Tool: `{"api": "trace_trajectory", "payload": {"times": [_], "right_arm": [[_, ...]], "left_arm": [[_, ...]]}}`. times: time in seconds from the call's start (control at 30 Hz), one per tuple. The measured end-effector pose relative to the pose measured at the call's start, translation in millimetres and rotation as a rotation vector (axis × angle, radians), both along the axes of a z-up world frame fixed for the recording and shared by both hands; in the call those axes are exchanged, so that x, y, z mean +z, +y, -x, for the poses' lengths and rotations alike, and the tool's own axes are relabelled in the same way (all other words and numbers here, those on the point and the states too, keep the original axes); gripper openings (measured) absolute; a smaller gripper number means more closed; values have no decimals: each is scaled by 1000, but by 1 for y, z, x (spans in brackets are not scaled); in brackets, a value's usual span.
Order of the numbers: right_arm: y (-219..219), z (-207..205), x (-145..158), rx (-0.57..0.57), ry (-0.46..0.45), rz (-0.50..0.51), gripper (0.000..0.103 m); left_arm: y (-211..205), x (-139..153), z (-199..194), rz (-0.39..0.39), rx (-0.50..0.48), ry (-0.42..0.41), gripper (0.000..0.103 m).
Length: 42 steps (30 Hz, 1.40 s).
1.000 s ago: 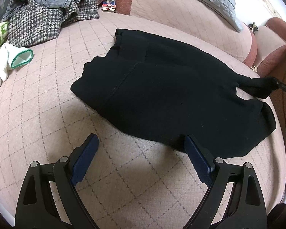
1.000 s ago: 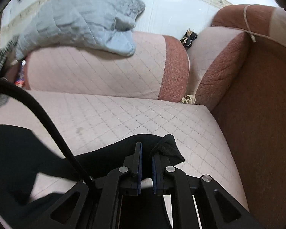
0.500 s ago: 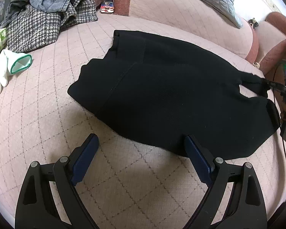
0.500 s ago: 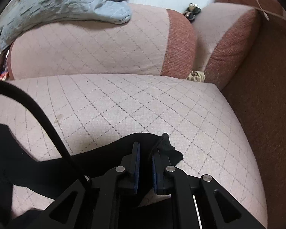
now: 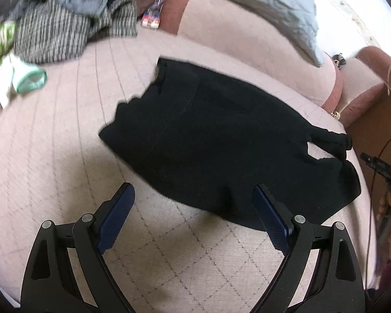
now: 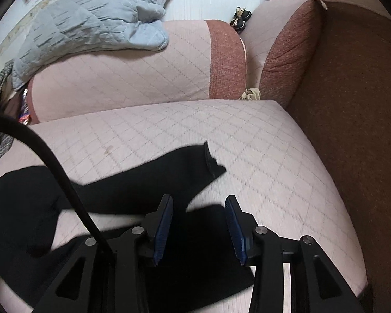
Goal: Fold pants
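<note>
Just letting go here: right hand-held gripper [image 6: 199, 223] jaws opening off black pants [image 5: 221, 154] cuff, left hand-held gripper [image 5: 193, 221] spread wide, so best smoothing that cuff [image 6: 211, 161] flat on the sofa [image 5: 52, 135] next.

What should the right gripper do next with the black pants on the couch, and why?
Probably draw the right gripper back clear of the black pants. Its jaws have just been opening and no longer pinch the leg end, which lies loose on the couch cushion; the open left gripper holds nothing.
</note>
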State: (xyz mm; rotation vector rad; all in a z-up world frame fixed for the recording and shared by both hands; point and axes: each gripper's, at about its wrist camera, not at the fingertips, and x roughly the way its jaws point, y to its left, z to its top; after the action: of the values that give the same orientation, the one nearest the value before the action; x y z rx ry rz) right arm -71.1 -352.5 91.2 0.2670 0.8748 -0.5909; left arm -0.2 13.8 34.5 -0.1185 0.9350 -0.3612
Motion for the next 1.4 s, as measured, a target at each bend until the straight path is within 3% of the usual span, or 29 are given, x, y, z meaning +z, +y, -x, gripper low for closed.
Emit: {"api": "trace_trajectory", "payload": {"times": [0.1,0.33,0.47,0.67,0.87,1.17,1.23,1.3,1.33,1.4], "right_arm": [[10,22,0,2,-15,-41,43],[16,66,-16,-24,-4,-130,44],[15,83,-31,-43,3,-190,44],[9,91,-48,-68,-32,-286,44],[2,82,-55,-92,-103,-328,50],[-4,61,-57,-139,-209,-329,55],[-3,56,-56,-116,-197,-305,47],[-2,53,-55,-89,-191,-311,23],[-3,52,-54,-75,-190,-319,18],[2,53,-50,-55,-177,-293,12]], "left_arm": [[2,7,6,-4,-16,-46,92],[15,-3,1,51,26,46,92],[16,-4,4,58,44,56,92],[17,-14,-1,107,76,114,92],[19,-16,-16,164,137,121,92],[3,-17,-40,65,149,84,92],[-1,-18,-45,52,158,83,92],[-4,-19,-48,48,166,80,92],[-5,-20,-49,44,165,75,91],[-8,-20,-48,30,146,63,64]]}}
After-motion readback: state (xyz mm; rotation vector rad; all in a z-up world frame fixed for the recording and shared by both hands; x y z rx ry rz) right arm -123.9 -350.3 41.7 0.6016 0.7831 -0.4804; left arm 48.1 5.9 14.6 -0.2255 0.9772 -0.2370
